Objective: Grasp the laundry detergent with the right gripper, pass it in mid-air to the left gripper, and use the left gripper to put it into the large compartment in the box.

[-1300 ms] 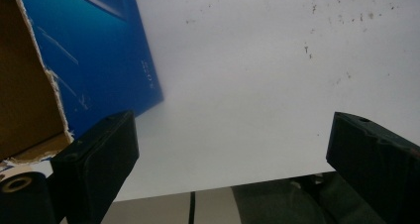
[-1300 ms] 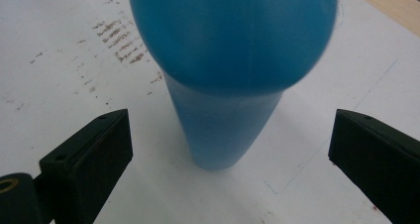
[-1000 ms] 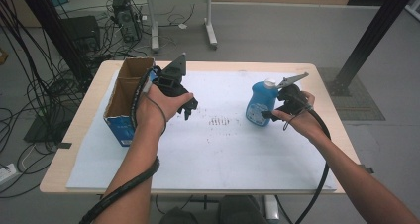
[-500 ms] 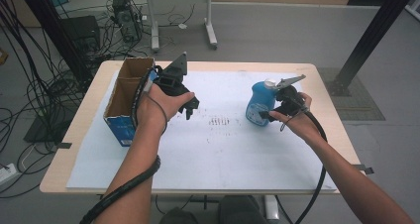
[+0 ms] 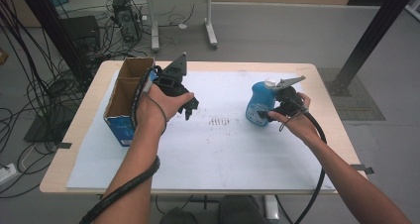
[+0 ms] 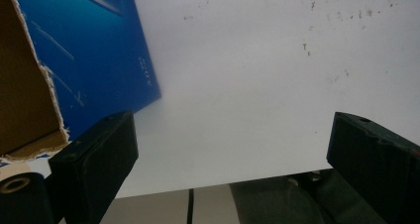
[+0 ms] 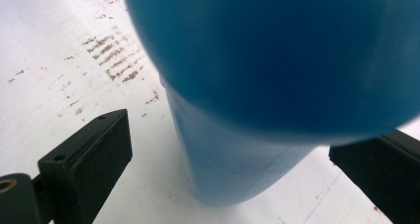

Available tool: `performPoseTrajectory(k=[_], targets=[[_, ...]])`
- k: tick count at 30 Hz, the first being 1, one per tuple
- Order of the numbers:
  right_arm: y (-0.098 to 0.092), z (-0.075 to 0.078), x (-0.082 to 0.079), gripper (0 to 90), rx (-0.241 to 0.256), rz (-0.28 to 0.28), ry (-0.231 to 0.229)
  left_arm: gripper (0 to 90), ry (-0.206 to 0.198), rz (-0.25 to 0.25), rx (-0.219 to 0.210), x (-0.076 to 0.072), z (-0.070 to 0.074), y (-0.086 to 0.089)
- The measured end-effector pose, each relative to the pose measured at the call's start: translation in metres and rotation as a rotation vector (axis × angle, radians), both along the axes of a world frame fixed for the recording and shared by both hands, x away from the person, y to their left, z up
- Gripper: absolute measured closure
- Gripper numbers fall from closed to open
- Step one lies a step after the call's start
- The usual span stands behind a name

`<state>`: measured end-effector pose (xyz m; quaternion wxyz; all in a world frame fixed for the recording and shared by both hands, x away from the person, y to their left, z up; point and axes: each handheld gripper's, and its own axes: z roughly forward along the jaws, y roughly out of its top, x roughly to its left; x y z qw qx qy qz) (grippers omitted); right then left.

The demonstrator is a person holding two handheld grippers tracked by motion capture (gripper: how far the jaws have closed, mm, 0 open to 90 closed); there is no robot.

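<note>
With the right gripper (image 7: 228,154) spread wide around the blue bottle (image 5: 261,103) and the left gripper (image 6: 233,149) gaping empty, a lopsided squeeze might topple it

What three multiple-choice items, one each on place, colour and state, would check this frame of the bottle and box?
1. Where does the cardboard box stand?
A. table's left side
B. table's right side
C. on the floor

2. What colour is the bottle?
A. red
B. blue
C. green

3. How do the right gripper's jaws stand?
A. clamped shut on the bottle
B. shut, away from it
C. open, either side of it

Key: 1 A, the high view shows it beside the left gripper; 2 B, blue in both views; 3 C, gaps show beside the bottle.
</note>
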<state>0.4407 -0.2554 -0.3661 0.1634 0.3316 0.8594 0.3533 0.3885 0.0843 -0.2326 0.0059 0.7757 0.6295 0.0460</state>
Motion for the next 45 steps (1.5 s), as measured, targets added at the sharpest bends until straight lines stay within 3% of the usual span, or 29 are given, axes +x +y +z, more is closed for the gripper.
performPoseTrajectory(k=[45], targets=[[0.0032, -0.0039, 0.0005, 2.5, 0.041, 0.046, -0.027, 6.0, 0.0, -0.006, -0.003, -0.0002, 0.0016, -0.0013]])
